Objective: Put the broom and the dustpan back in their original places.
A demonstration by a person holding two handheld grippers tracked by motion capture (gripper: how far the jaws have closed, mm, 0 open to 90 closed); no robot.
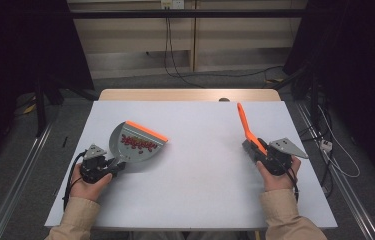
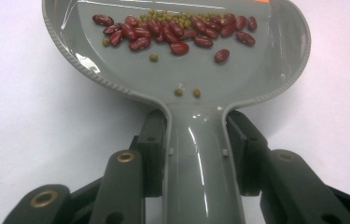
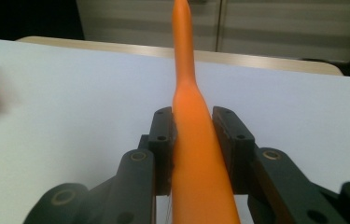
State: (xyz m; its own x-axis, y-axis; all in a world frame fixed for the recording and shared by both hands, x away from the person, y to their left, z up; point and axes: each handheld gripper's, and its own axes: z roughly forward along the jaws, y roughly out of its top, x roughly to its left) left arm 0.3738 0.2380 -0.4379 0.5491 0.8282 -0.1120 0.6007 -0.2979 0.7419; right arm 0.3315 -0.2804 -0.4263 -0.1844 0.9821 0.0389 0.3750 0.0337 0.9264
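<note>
From the high view, the grey dustpan (image 1: 137, 142) lay on the left half of the desk, well in from the left edge, its orange lip turned toward the middle and a heap of red beans (image 1: 139, 143) in its tray. The left gripper (image 1: 116, 167) was clamped on the dustpan's handle near the front-left part of the desk. Toward the right edge, the right gripper (image 1: 256, 151) was closed on an orange brush handle (image 1: 246, 125) that pointed toward the far edge.

In the left gripper view, both pads pressed the glossy grey stem just behind the tray. The dustpan (image 2: 182, 70) looked like light, stiff, smooth plastic, so a hold on the narrow stem seemed the sound place. The beans (image 2: 172, 31) and a few small green peas (image 2: 153, 58) sat loose and would probably roll at any tilt; keeping the tray level looked essential.

In the right gripper view, the jaws squeezed the orange handle (image 3: 193, 135) at its thicker part. It appeared rigid, light and somewhat slick, tapering away, so a grip low on the wide section seemed the most secure.
</note>
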